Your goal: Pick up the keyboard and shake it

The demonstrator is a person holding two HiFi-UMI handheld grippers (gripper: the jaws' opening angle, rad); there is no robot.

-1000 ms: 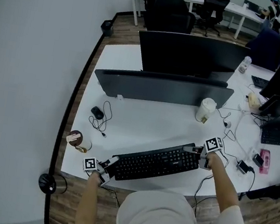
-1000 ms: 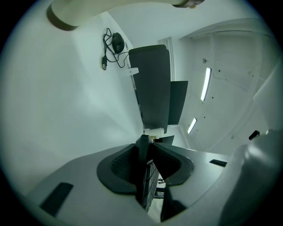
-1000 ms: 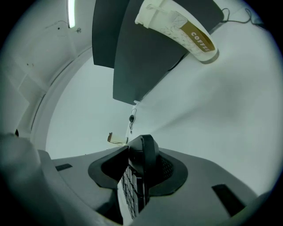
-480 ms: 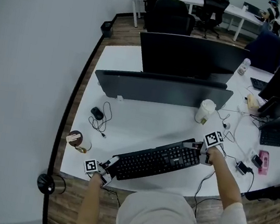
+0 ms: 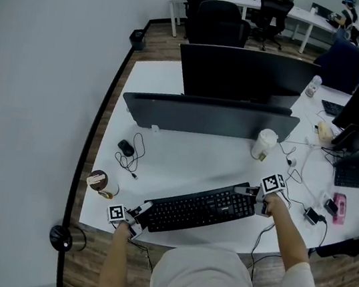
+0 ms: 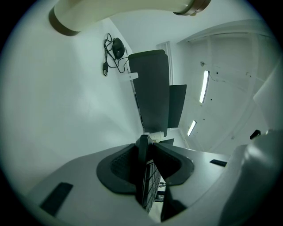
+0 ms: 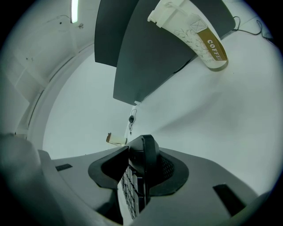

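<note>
The keyboard (image 5: 199, 210) has dipped at its right end; we clamp its ends in our left gripper (image 5: 141, 209) and right gripper (image 5: 251, 193).

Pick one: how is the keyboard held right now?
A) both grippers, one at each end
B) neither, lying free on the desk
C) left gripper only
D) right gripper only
A: the left gripper clamps the keyboard at its left end and the right gripper at its right end, and each gripper view shows the keyboard's edge pinched between that gripper's jaws.
</note>
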